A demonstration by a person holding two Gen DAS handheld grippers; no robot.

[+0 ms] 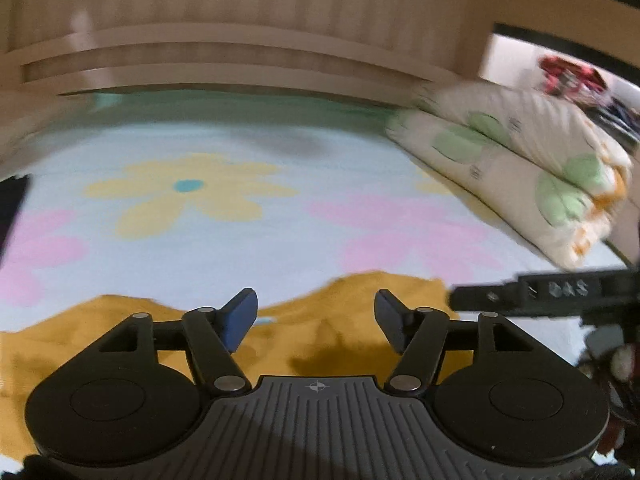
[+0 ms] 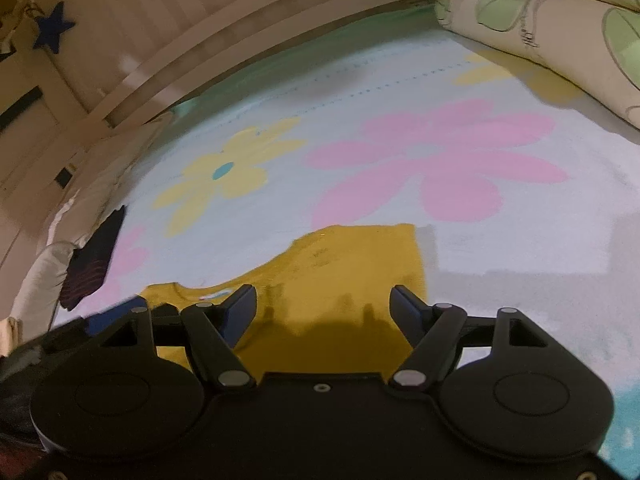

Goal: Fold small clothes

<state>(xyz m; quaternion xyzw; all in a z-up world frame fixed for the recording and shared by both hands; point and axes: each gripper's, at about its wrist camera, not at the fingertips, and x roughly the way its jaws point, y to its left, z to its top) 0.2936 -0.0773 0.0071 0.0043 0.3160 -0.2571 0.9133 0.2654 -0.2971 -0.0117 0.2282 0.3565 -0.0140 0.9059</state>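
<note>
Left gripper (image 1: 316, 316), right gripper (image 2: 324, 312): both spread, empty, lower frame, over mustard garment (image 2: 340, 280). Between folds; next needs an edge pinched.

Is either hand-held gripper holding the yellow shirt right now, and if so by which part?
Neither. The left hand-held gripper and the right hand-held gripper both stand open above the yellow shirt, with nothing between their fingers.
</note>
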